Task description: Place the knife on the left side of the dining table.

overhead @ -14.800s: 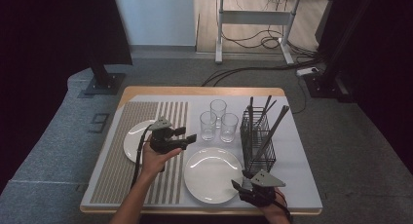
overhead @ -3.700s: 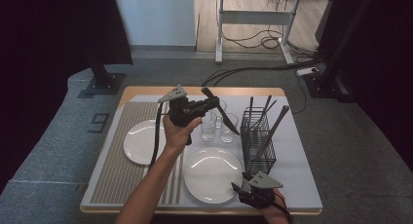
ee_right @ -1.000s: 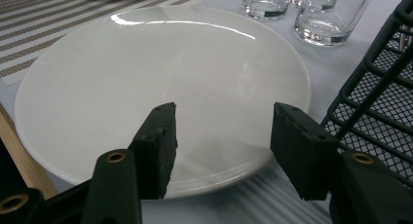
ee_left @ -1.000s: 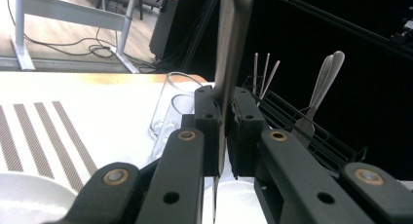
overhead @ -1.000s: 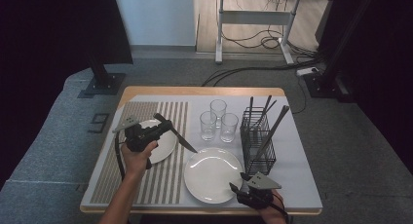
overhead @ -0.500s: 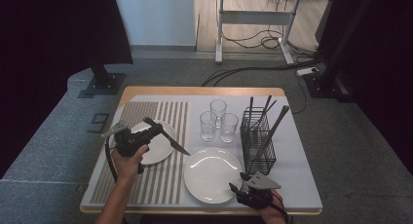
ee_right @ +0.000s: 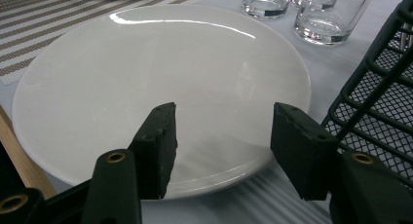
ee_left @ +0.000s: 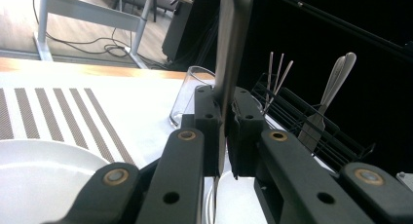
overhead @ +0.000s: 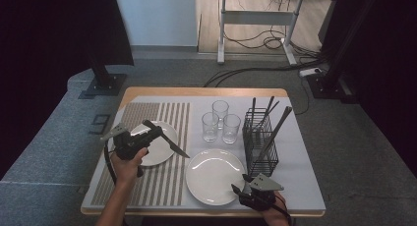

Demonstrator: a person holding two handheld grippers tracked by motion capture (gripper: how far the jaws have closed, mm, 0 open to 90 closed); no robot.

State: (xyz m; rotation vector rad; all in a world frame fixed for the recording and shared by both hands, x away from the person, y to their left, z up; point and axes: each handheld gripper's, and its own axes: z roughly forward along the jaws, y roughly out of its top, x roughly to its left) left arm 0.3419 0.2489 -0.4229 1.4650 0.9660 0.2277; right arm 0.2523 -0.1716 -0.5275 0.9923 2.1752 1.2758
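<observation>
My left gripper (overhead: 156, 132) hangs over the small white plate (overhead: 158, 155) on the striped mat and is shut on a knife (overhead: 175, 148). The blade slants down to the right, towards the large plate (overhead: 214, 176). In the left gripper view the knife (ee_left: 233, 39) stands edge-on between my pads, with my gripper (ee_left: 225, 131) clamped on it. My right gripper (overhead: 238, 190) rests at the table's front edge beside the large plate. In the right gripper view it (ee_right: 224, 136) is open over the rim of that plate (ee_right: 170, 63), with nothing between its jaws.
Three glasses (overhead: 220, 122) stand behind the large plate. A black wire basket (overhead: 259, 140) with several pieces of cutlery stands to their right, close to my right gripper. The striped mat (overhead: 147, 182) covers the table's left half.
My left gripper has carried the knife from up by the glasses down and to the left, over the small plate. The right gripper has stayed put.
</observation>
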